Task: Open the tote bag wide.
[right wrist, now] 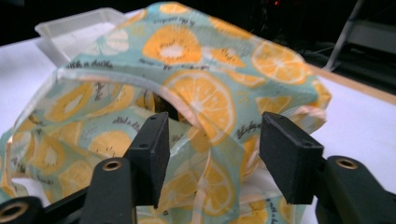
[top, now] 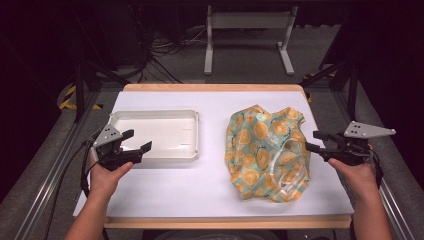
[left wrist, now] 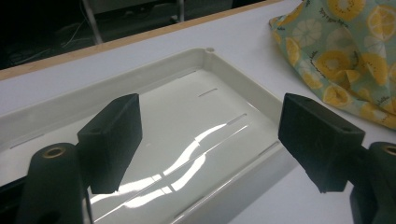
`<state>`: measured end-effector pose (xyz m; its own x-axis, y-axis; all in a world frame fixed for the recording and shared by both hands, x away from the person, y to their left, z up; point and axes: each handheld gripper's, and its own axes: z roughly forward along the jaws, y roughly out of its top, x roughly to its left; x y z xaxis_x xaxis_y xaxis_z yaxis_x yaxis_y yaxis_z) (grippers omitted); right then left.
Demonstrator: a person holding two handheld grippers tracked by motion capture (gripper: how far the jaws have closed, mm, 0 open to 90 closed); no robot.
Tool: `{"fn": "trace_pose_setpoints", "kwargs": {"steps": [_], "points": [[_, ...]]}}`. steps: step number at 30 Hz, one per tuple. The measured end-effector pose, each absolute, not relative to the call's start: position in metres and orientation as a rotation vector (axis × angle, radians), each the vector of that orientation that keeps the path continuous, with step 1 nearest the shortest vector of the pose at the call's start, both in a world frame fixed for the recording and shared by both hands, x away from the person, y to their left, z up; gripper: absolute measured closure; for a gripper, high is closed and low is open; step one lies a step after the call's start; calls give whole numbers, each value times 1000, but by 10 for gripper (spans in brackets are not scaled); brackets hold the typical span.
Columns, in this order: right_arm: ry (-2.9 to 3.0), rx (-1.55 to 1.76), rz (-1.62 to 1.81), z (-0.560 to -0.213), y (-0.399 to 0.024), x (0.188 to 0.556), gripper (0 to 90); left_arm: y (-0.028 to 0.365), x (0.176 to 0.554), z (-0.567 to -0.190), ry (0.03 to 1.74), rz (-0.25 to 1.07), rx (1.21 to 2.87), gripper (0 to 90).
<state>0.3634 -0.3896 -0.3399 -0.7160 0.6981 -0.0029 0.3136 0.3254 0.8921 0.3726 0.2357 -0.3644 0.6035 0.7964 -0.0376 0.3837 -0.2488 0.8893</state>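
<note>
A crumpled pale-green cloth printed with orange slices (top: 265, 150) lies on the right half of the white table, with a cream trim (top: 285, 172) showing. My right gripper (top: 311, 141) stands open at the cloth's right edge; in the right gripper view the cloth (right wrist: 196, 93) bulges just beyond the open jaws (right wrist: 212, 154), a fold lying between them unpressed. An empty white tray (top: 192, 135) sits on the left half. My left gripper (top: 136, 141) hovers open over the tray's near left corner; in the left gripper view the glossy tray (left wrist: 233, 79) lies under the jaws (left wrist: 205, 140).
The tabletop (top: 200, 185) has a wooden edge (top: 225, 222) at the front and back. Past the table stand a white metal frame (top: 247, 35) and cables on the dark floor. The cloth's corner (left wrist: 345, 51) reaches into the left gripper view.
</note>
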Motion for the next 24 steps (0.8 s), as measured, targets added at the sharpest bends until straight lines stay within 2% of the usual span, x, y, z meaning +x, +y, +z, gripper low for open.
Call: {"fn": "trace_pose_setpoints", "kwargs": {"steps": [4, 8, 20, 24], "points": [[2278, 906, 1324, -347, -384, 368, 356, 235, 372, -364, 950, 531, 1858, 223], [2287, 911, 1307, -351, -383, 372, 353, 236, 372, -364, 949, 531, 1865, 221], [2364, 967, 1244, -366, -387, 380, 502, 235, 373, -365, 946, 534, 1875, 219], [2383, 989, 1207, -369, -388, 383, 686, 234, 374, -366, 948, 529, 1875, 218]]}}
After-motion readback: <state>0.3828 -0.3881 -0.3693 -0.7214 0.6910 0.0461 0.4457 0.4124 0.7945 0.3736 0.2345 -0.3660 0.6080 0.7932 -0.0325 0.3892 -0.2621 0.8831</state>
